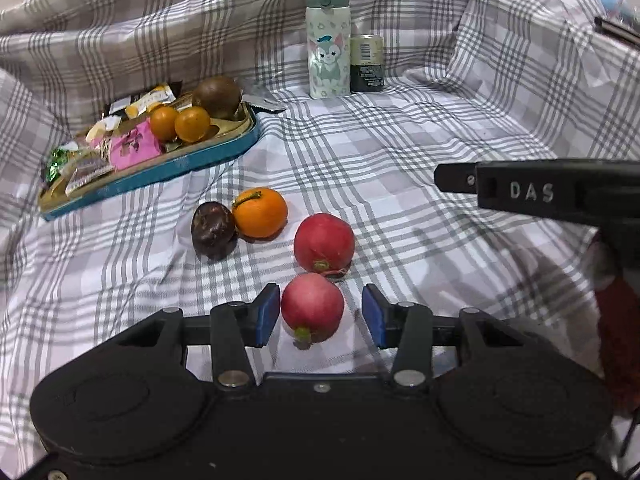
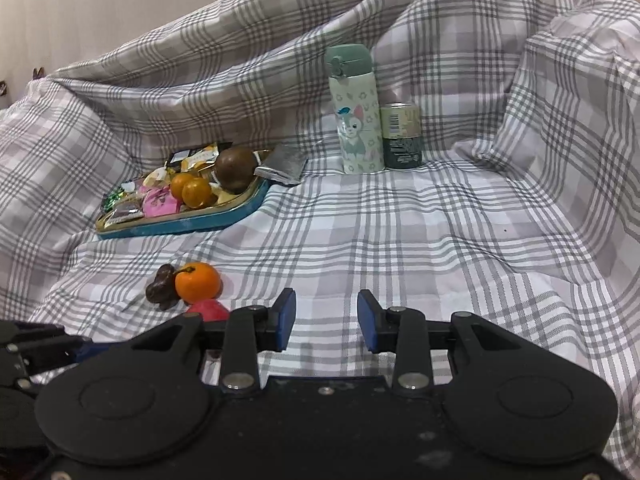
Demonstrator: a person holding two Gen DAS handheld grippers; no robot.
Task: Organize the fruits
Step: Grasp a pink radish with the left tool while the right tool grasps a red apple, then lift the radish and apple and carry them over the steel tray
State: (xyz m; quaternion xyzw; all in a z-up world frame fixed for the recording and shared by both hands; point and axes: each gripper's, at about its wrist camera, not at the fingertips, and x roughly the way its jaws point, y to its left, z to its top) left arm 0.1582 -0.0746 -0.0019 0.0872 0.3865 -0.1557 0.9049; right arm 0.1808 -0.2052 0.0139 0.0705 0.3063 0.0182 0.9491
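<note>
On the checked cloth lie two red round fruits, the near one (image 1: 312, 308) and the far one (image 1: 324, 242), with an orange (image 1: 260, 212) and a dark purple fruit (image 1: 213, 230) to their left. My left gripper (image 1: 320, 300) is open and straddles the near red fruit; its left pad (image 1: 267, 312) is almost against it and the right pad stands clear. My right gripper (image 2: 327, 300) hovers over bare cloth, jaws apart and empty, to the right of the fruits. A blue-rimmed tray (image 1: 160, 172) holds two small oranges (image 1: 192, 123), a brown fruit (image 1: 217, 96) and snack packets.
A pale green bottle (image 1: 327, 40) and a dark can (image 1: 366, 64) stand upright at the back. A silver packet (image 2: 282, 164) lies beside the tray. The cloth rises in folds at the back and on both sides. The right gripper's finger (image 1: 532, 192) reaches in from the right.
</note>
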